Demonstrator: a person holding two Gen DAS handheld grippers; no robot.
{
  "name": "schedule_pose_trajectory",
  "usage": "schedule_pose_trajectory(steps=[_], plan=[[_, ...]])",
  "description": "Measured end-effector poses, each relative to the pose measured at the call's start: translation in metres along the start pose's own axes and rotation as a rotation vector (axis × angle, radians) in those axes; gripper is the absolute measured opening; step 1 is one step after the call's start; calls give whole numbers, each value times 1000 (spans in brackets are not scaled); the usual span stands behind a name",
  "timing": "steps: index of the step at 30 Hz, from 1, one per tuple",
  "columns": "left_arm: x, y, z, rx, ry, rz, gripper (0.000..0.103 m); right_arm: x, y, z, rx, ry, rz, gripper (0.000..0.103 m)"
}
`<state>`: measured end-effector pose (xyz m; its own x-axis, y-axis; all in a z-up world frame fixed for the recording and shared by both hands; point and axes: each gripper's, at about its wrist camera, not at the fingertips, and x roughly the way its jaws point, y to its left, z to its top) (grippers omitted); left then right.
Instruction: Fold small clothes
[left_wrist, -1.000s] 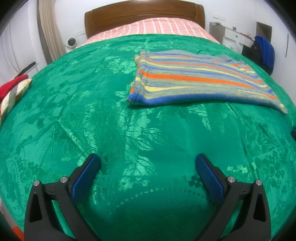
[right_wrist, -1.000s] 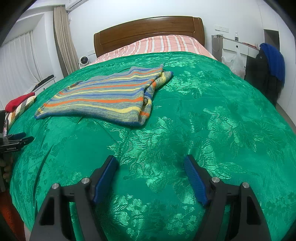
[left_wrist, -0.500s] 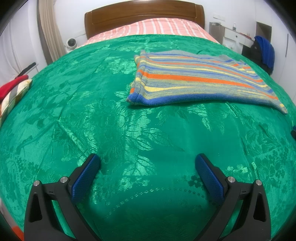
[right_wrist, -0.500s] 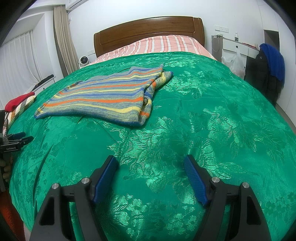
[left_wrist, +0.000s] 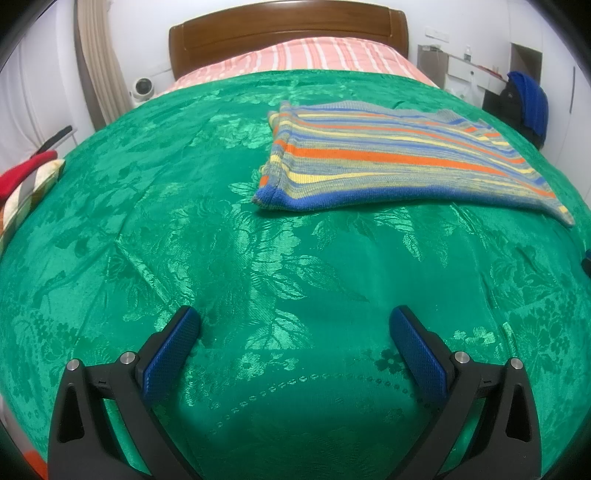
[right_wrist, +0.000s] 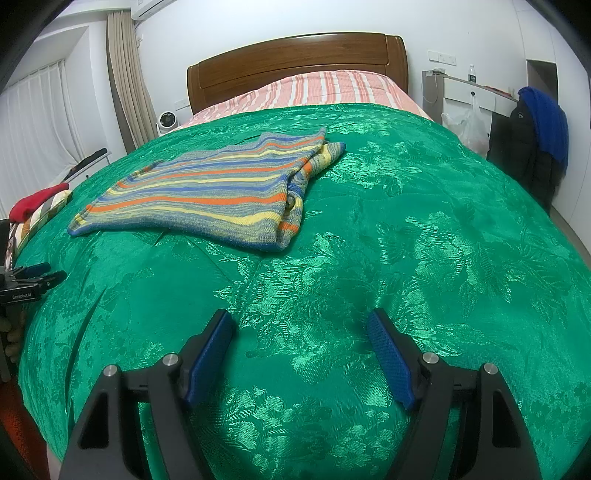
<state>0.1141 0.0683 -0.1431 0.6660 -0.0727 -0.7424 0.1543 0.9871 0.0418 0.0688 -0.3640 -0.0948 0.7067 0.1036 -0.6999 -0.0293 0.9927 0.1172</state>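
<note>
A folded striped knit garment (left_wrist: 388, 162) in blue, orange, yellow and grey lies flat on the green bedspread (left_wrist: 221, 240). It also shows in the right wrist view (right_wrist: 207, 195), to the upper left. My left gripper (left_wrist: 295, 332) is open and empty, low over the bedspread, well short of the garment. My right gripper (right_wrist: 301, 332) is open and empty, near the bed's front edge, with the garment ahead to its left. The left gripper also appears at the left edge of the right wrist view (right_wrist: 33, 280).
A wooden headboard (right_wrist: 295, 62) and a striped pink sheet (right_wrist: 325, 88) are at the far end. Red and patterned cloth (left_wrist: 26, 177) lies at the bed's left edge. A dark jacket (right_wrist: 532, 140) hangs at the right, by a white desk (right_wrist: 472, 92).
</note>
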Motion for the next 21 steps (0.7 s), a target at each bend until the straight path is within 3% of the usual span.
schedule_pose_trajectory(steps=[21], plan=[[2,1,5,2,-4,1,102,0,0,0,0,0,0,75]])
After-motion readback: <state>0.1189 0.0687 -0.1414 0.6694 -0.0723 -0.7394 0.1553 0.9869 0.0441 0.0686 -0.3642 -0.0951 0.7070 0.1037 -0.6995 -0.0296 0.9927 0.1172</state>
